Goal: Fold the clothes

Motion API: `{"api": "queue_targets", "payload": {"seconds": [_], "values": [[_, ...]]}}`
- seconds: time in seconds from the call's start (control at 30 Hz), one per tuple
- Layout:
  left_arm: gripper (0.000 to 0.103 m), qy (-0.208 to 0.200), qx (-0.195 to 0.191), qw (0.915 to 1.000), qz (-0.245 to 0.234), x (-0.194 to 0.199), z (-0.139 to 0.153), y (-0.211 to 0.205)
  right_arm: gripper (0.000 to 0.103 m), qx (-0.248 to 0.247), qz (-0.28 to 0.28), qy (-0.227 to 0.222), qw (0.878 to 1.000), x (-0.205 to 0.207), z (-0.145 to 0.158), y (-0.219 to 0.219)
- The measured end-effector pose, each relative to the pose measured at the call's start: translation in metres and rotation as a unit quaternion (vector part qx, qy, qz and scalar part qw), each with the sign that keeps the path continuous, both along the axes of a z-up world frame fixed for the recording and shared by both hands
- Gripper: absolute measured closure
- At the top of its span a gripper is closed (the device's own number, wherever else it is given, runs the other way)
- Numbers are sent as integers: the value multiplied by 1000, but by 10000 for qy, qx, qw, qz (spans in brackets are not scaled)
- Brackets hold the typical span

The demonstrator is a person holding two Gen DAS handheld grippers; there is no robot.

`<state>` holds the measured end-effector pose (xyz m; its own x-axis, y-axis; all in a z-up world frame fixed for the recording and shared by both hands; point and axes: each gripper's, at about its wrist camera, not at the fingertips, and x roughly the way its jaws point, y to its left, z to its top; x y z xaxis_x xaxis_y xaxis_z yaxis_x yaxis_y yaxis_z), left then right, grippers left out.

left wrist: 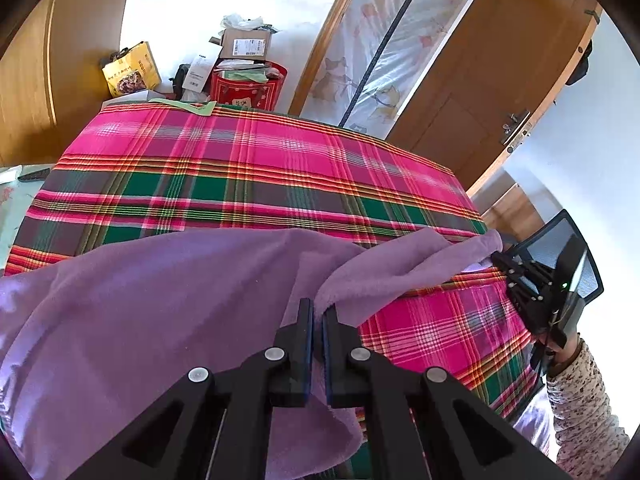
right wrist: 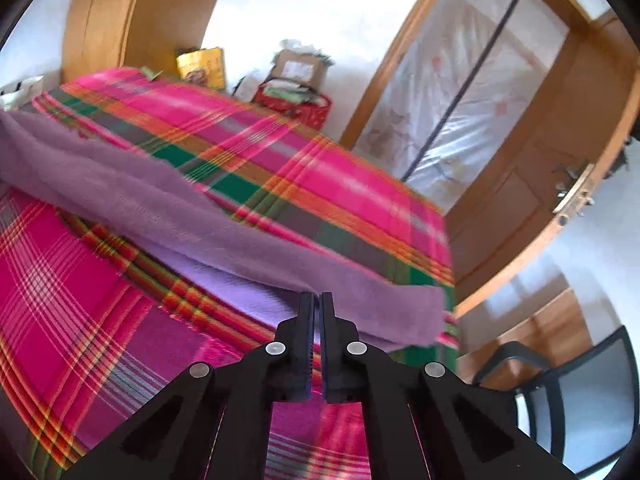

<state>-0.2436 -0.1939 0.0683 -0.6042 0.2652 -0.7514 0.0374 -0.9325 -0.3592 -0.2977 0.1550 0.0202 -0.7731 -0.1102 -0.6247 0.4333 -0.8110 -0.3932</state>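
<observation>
Purple garment is clamped by both the left hand-held gripper and right hand-held gripper.

Fuzzy matt purple fleece garment lies on smooth woven plaid cloth; glossy wooden door.

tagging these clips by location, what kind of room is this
Most likely a room in a home, perhaps a bedroom. A plaid cloth covers the wide work surface, a wooden door stands open, and boxes and bags are piled by the wall.
</observation>
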Motion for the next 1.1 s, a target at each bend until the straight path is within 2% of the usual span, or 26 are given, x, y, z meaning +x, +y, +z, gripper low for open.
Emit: {"api": "queue_targets", "payload": {"seconds": [0.13,0.27,0.37,0.47,0.57,0.67,0.83,0.97,1.1], "values": [[99,-20,-31,9999,-154,3,1,10,102,-109,-329,102,9993,6,14,28],[99,54,46,9999,-101,5,4,9,100,-199,-114,-286,9993,9,6,39],[99,107,95,9999,-29,6,8,7,85,-237,161,-487,9984,14,-1,27],[99,117,72,9999,-8,9,10,7,80,-358,539,-606,9961,23,-3,6],[99,137,97,9999,-6,12,12,7,66,-422,1061,-643,9914,38,-1,-21],[99,154,106,9998,-21,15,13,9,63,-287,1533,-448,9867,59,2,-48],[99,190,148,9997,-77,19,17,13,63,88,2097,203,9775,90,4,-89],[99,233,175,9995,-114,22,21,14,63,432,2160,600,9736,95,-3,-103],[99,212,222,9994,-137,23,20,15,63,657,2001,753,9747,86,-10,-108]]}}
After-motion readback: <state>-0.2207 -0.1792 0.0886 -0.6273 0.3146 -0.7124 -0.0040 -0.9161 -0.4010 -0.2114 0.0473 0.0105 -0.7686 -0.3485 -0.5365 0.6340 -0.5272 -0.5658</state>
